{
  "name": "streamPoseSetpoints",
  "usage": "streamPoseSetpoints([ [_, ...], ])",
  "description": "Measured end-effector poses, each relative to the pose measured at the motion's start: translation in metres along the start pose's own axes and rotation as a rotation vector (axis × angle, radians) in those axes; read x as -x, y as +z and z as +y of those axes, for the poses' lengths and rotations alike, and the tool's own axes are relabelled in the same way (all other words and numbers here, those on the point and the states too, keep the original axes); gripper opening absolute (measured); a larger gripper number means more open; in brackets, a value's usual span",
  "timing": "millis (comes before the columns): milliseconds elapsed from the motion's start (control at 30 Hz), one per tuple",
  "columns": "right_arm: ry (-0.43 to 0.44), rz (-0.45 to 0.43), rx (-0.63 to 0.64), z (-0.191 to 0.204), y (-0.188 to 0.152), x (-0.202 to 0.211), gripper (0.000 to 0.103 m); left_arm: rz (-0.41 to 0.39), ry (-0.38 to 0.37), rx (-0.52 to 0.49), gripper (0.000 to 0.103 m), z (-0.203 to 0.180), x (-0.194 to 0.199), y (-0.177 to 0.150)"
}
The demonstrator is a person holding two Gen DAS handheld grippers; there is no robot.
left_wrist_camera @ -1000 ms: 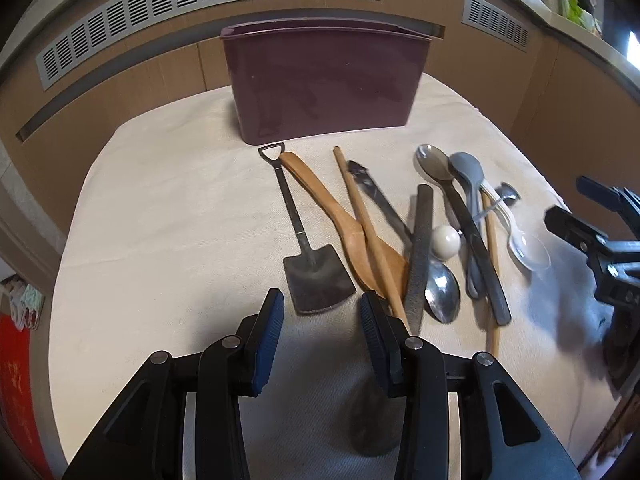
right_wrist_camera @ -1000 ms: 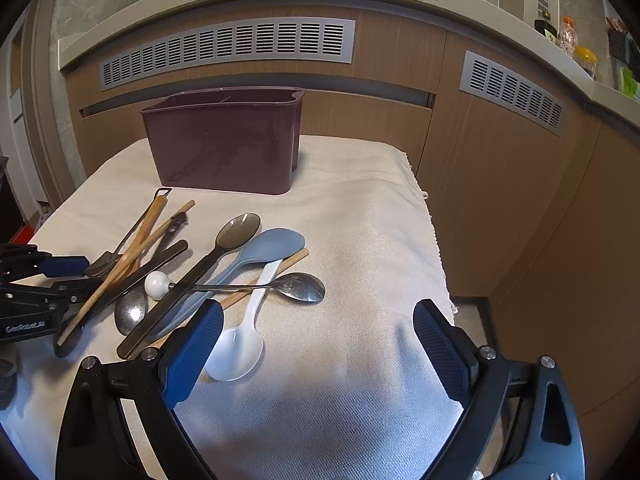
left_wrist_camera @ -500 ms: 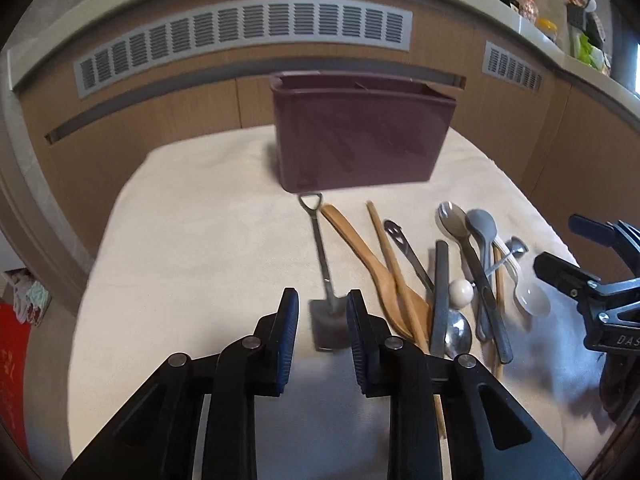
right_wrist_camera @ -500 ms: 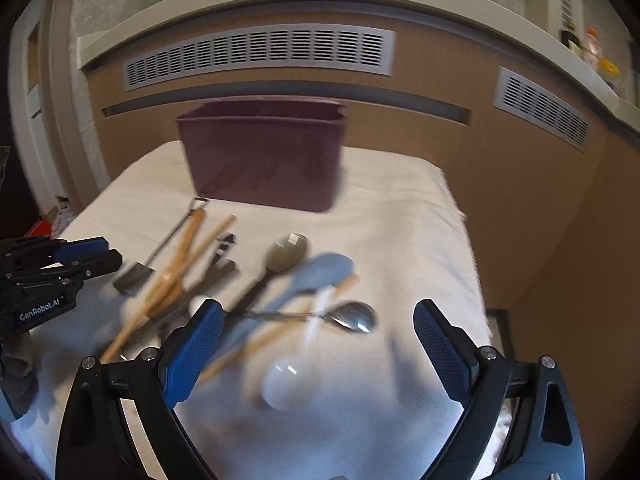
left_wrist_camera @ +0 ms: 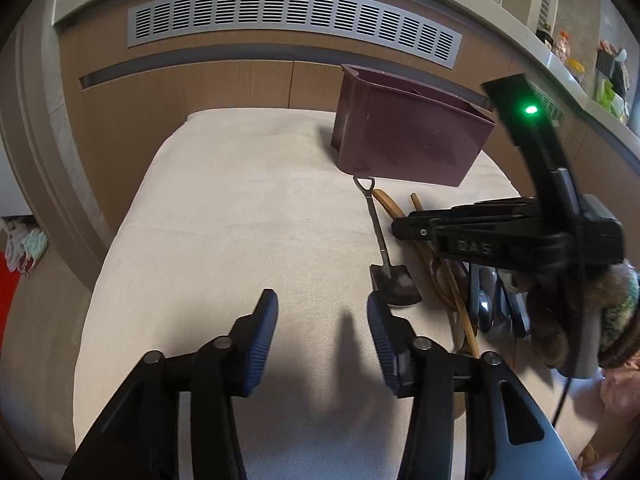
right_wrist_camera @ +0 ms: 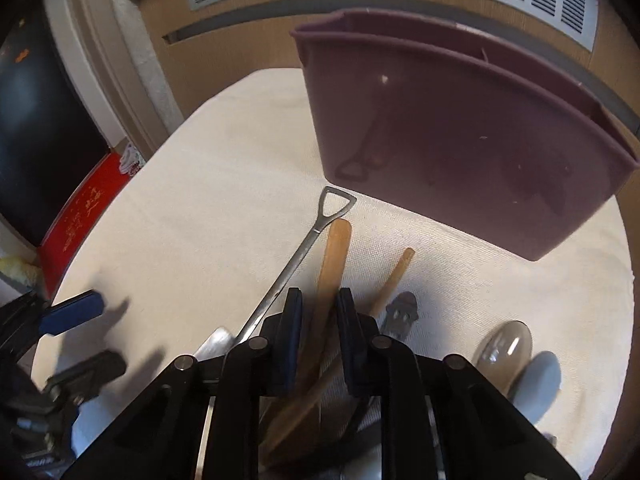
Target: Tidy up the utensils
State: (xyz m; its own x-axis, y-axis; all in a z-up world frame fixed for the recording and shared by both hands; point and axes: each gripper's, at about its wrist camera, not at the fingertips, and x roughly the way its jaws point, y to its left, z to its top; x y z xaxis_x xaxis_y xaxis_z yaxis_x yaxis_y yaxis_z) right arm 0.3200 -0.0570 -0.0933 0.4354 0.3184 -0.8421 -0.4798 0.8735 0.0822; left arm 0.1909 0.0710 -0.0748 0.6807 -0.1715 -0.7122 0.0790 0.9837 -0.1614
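Note:
A dark maroon utensil bin (left_wrist_camera: 412, 142) (right_wrist_camera: 460, 132) stands at the back of the cloth-covered table (left_wrist_camera: 240, 216). Utensils lie in a row before it: a small metal shovel-shaped spoon (left_wrist_camera: 390, 264) (right_wrist_camera: 296, 260), a wooden spatula (right_wrist_camera: 334, 268), a wooden stick (right_wrist_camera: 390, 280) and metal spoons (right_wrist_camera: 506, 340). My right gripper (right_wrist_camera: 318, 320) has its jaws nearly closed around the wooden spatula's handle, low over the pile. It shows side-on in the left wrist view (left_wrist_camera: 404, 228). My left gripper (left_wrist_camera: 322, 320) is open and empty, just left of the shovel spoon's blade.
Wooden cabinet fronts with vent grilles (left_wrist_camera: 288, 20) run behind the table. A red box (right_wrist_camera: 84, 216) sits on the floor to the left. A grey-blue plastic spoon (right_wrist_camera: 538, 380) lies at the right of the row.
My right gripper moved left over the utensils and closed from wide open onto the wooden spatula. My left gripper drew left off the shovel spoon and opened wider.

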Motion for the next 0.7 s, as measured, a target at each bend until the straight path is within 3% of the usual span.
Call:
streamPoseSetpoints([
  [133, -0.037, 0.024, 0.030, 0.006, 0.001, -0.002, 0.013, -0.010, -0.016, 0.000, 0.061, 0.000, 0.003, -0.001],
  [467, -0.087, 0.006, -0.065, -0.032, -0.052, 0.043, 0.012, 0.020, -0.079, -0.048, 0.061, -0.027, -0.004, -0.009],
  [700, -0.059, -0.085, -0.157, -0.060, -0.076, 0.072, 0.013, 0.048, -0.016, -0.068, 0.061, -0.053, -0.026, -0.003],
])
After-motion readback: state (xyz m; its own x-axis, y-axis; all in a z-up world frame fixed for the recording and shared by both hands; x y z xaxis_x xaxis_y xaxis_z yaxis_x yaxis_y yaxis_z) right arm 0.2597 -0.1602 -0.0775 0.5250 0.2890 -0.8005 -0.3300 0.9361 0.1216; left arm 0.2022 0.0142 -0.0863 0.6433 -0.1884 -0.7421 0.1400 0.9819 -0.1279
